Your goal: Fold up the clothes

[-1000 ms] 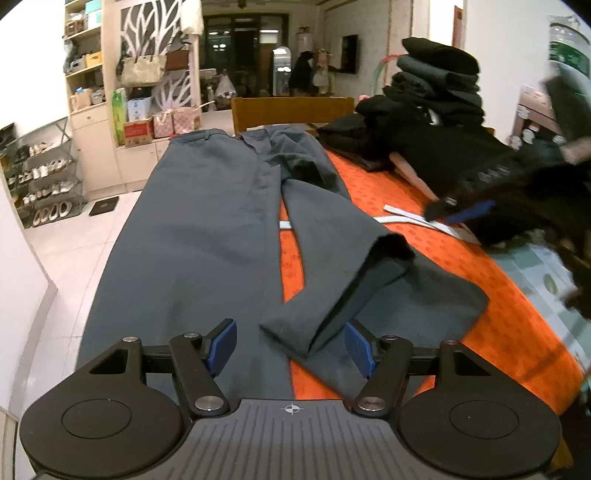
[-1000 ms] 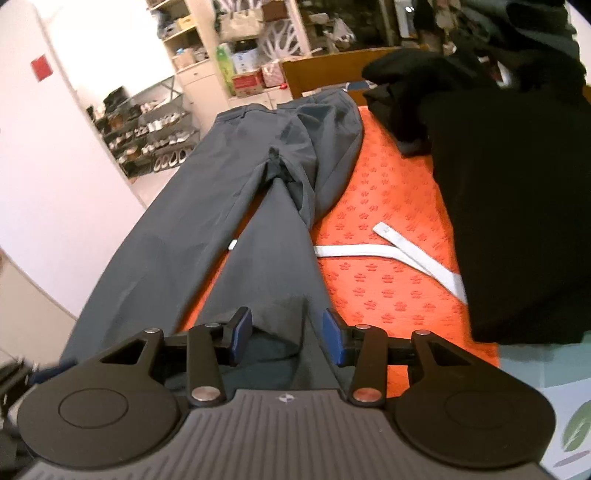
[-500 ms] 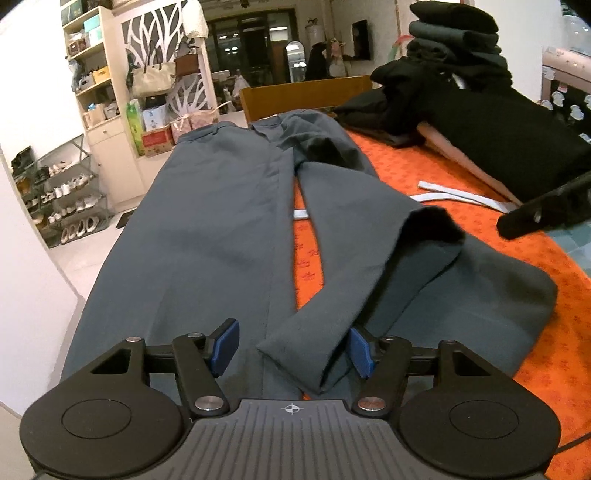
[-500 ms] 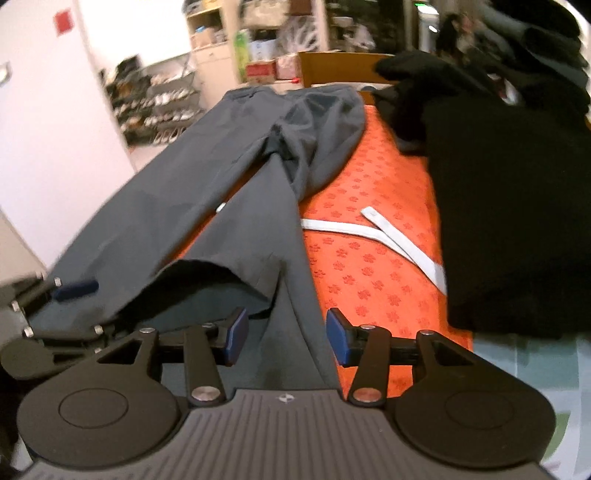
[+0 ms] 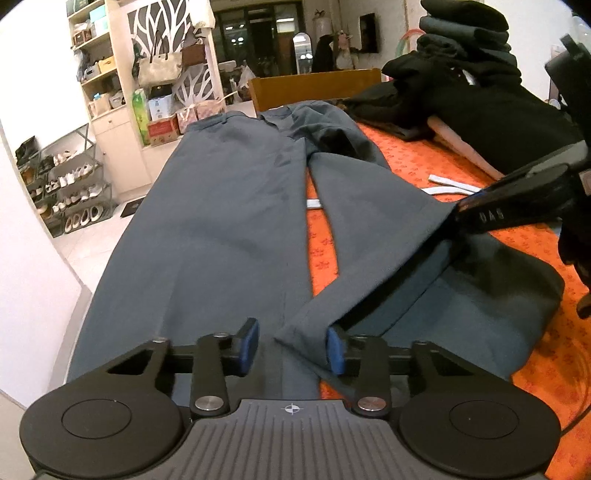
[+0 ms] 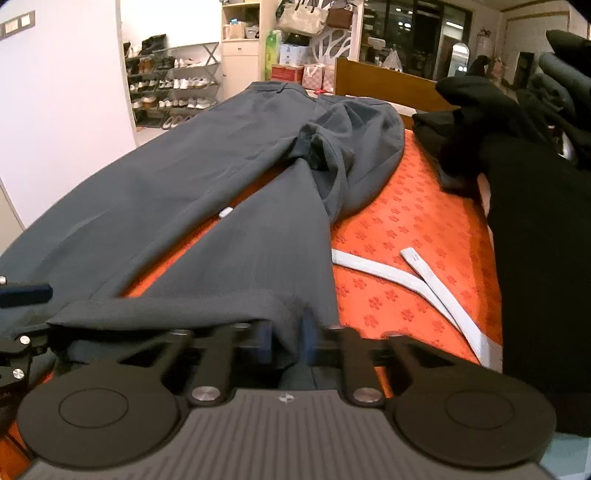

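Lying spread along the orange flower-patterned tabletop (image 5: 406, 177), a pair of grey-blue trousers (image 5: 229, 221) was seen with its waistband at the far end, next to a wooden headboard-like panel (image 5: 314, 83). One trouser leg (image 5: 373, 236) had been doubled back, so that its hem faced the cameras near the close end of the trousers.

The left gripper (image 5: 291, 349) was caught with its jaws closing around one corner of that hem; the cloth lay between the blue pads (image 5: 248, 345), but a gap could be made out on the left side, so no firm pinch was shown. In the right wrist view the right gripper (image 6: 287, 341) was closing on the other corner of the hem, a bunched fold of cloth being pressed between its narrow, blurred pads. The same gripper appeared in the left wrist view (image 5: 469, 208), where the leg's edge was drawn taut toward its tips.

A white strap (image 6: 417, 284) lay on the bare orange cover just beside the trousers, on the side away from the shoe rack (image 6: 173, 88). Beyond the strap, black garments (image 6: 546, 240) were heaped, and a stack of folded dark clothes (image 5: 465, 33) rose behind them.
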The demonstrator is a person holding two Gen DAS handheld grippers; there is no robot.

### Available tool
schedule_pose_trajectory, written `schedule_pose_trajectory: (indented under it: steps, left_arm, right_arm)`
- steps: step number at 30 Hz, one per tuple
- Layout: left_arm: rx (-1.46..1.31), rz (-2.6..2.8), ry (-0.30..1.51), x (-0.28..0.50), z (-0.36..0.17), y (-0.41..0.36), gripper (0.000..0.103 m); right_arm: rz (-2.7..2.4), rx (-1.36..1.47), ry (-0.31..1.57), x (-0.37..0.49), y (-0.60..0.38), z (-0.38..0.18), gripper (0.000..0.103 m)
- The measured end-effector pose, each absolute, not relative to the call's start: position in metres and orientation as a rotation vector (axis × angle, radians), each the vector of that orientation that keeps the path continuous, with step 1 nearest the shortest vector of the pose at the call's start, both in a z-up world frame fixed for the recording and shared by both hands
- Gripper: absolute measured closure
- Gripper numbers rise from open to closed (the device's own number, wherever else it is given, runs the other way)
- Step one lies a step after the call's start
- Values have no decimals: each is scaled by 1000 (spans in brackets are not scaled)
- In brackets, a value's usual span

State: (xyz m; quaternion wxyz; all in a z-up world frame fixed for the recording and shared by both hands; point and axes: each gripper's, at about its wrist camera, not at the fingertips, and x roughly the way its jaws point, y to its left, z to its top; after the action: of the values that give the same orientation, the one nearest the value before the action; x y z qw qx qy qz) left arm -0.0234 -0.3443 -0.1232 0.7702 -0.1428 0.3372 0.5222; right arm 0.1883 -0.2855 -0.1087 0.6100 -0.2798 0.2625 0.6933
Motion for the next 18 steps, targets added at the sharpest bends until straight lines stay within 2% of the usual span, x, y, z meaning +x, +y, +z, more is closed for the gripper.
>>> schedule_pose_trajectory:
  steps: [2, 10, 18]
  left_arm:
    - [-293, 1118, 732, -25, -118, -347, 93]
    - [-296, 1023, 631, -47, -69, -379, 98]
    - [-241, 802, 554, -88, -17, -468, 98]
  right_arm:
    - [1612, -600, 613, 188, -292, -98, 90]
    - [1591, -404, 663, 190, -378, -39, 95]
    - [1461, -209, 715, 171, -502, 3, 96]
